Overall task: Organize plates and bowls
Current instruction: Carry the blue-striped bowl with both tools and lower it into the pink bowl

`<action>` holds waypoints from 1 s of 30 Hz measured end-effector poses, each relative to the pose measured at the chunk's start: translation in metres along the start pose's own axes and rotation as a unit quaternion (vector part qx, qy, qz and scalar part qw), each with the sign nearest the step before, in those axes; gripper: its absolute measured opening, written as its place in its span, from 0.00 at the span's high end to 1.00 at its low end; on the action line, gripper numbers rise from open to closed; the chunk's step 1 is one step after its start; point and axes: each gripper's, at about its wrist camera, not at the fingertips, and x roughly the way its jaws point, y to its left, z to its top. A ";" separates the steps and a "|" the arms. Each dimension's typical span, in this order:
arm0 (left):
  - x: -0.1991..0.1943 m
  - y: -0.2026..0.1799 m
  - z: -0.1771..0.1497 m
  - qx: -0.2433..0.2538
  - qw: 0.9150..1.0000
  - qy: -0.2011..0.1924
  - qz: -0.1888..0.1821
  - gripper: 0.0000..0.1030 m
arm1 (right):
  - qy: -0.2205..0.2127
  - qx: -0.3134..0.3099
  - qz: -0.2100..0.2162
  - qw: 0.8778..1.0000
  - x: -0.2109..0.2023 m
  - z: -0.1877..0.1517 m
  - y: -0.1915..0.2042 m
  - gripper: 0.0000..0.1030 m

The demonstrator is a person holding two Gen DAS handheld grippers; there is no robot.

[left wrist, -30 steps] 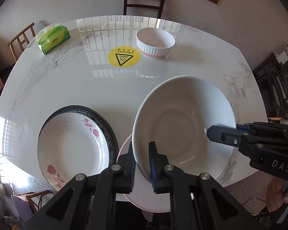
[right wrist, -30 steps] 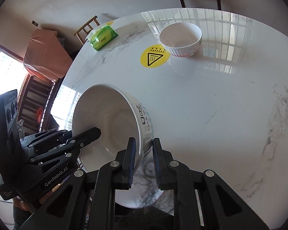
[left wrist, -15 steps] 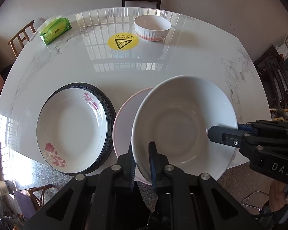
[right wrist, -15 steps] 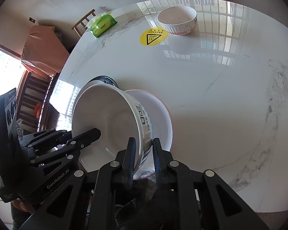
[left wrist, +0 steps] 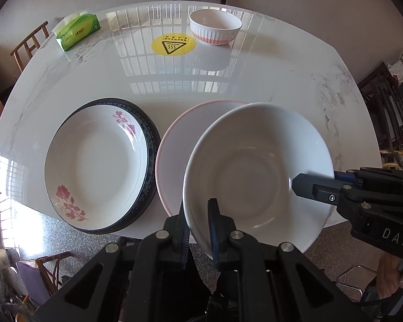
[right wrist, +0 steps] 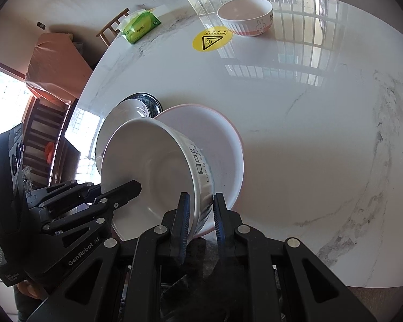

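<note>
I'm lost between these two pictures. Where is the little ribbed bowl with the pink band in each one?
Left wrist view: the small ribbed bowl stands at the top centre, on the far side of the table.
Right wrist view: the same bowl is at the top, right of centre, showing a rabbit drawing.
Shared landmark: the yellow warning sticker lies just left of it in both.

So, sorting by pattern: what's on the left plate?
Pink roses, dark blue rim; left wrist view.

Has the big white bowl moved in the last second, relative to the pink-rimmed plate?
Yes. The big white bowl has pulled back toward the table's near edge, uncovering more of the pink-rimmed plate.
</note>
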 end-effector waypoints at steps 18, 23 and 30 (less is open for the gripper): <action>0.022 0.005 0.007 -0.009 1.000 0.015 0.007 0.87 | 0.013 0.012 -0.001 1.000 0.021 0.005 -0.007 0.84; 0.030 0.006 0.011 -0.008 1.000 0.017 0.017 0.87 | 0.020 0.016 -0.006 1.000 0.030 0.006 -0.009 0.84; 0.032 0.008 0.014 -0.001 1.000 0.005 0.025 0.87 | 0.011 0.011 -0.019 1.000 0.032 0.013 -0.009 0.84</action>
